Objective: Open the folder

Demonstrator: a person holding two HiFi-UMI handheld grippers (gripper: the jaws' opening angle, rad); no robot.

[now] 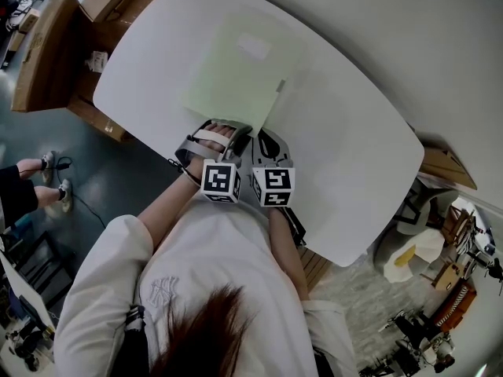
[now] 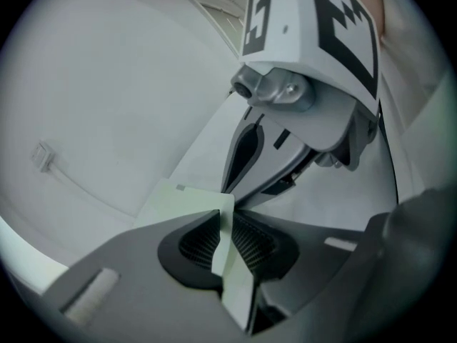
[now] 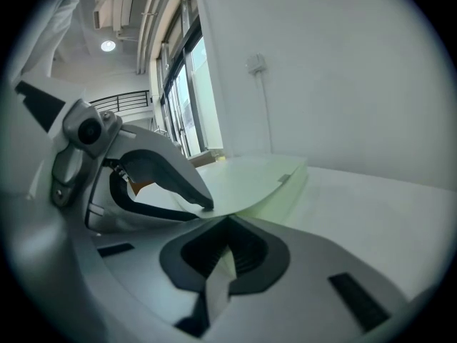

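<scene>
Folder [image 1: 236,73] on white table [image 1: 354,132], near edge pinched by left tongs [image 2: 227,238] and right tongs [image 3: 225,259].

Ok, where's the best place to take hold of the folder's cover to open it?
The thin near edge of the folder, approached low from the person's side: it lies flat on the table, so only an edge fits between jaws. The left gripper and right gripper each pinch a sheet there.
</scene>
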